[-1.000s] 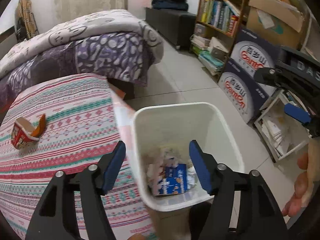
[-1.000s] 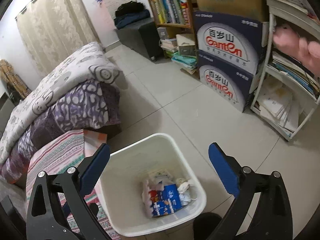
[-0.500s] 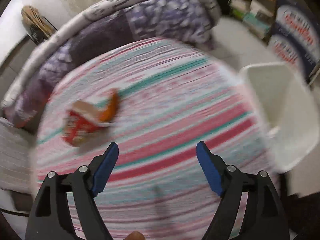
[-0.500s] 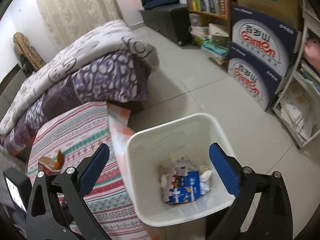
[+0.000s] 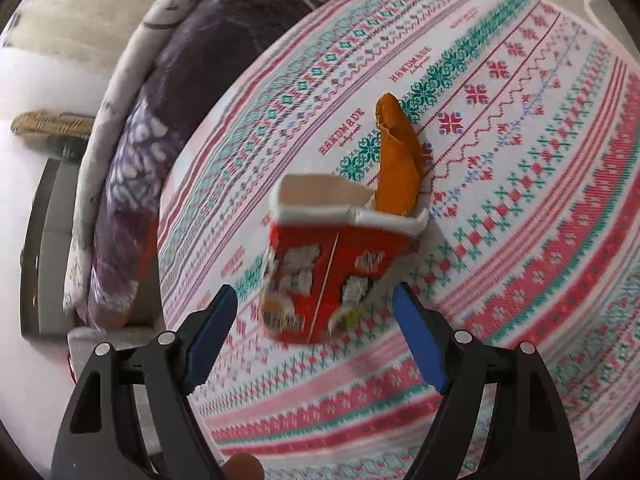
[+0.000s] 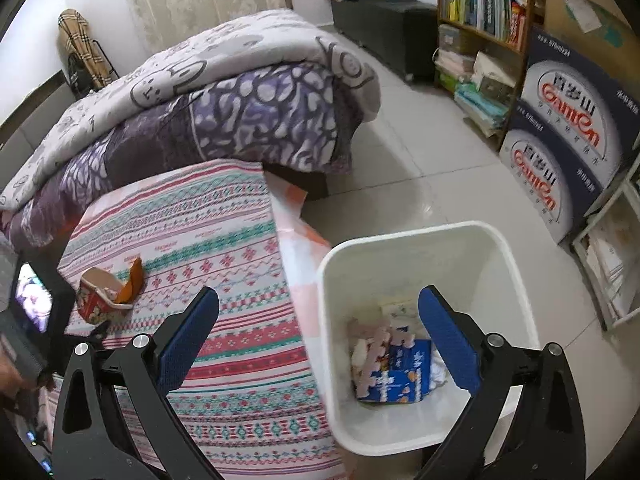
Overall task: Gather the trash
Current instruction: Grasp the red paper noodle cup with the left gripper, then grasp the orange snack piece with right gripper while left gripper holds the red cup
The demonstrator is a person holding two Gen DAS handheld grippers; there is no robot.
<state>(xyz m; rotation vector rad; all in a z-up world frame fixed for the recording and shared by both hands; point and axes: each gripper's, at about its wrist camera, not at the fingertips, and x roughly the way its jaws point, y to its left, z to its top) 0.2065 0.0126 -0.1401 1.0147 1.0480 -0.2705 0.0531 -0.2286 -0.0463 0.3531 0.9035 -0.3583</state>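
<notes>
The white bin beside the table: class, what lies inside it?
Inside the white bin lie a blue carton, pinkish wrappers and crumpled white paper. Anything beneath that pile is covered.

Soft, even indoor light, no hard shadows. The left wrist view is smeared by motion: the red cup (image 5: 332, 276) and cloth (image 5: 540, 200) look soft. The right wrist view is sharper. Both bend strongly toward dark rounded edges.
</notes>
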